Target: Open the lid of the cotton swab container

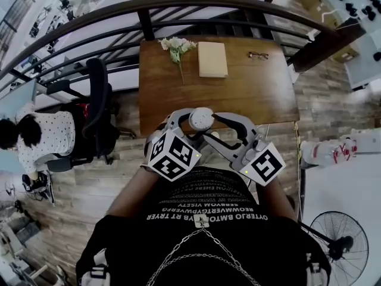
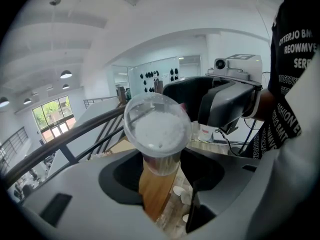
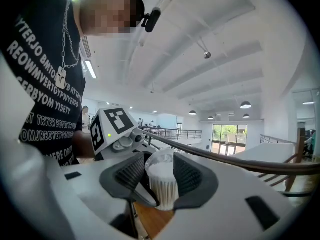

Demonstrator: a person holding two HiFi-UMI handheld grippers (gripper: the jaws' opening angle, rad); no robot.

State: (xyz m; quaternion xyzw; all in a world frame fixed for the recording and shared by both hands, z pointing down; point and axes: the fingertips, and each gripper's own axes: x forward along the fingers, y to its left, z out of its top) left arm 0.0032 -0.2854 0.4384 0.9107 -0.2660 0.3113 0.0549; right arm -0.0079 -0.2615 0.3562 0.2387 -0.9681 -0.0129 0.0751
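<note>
Showing clear round cotton swab container | white swab tips packed

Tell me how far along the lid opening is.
Done: the cotton swab container is held in the air, gripped by the left gripper. In hand: the right gripper has its jaws against the container's top, seemingly touching. Left: the lid is still seated and has yet to come off.
</note>
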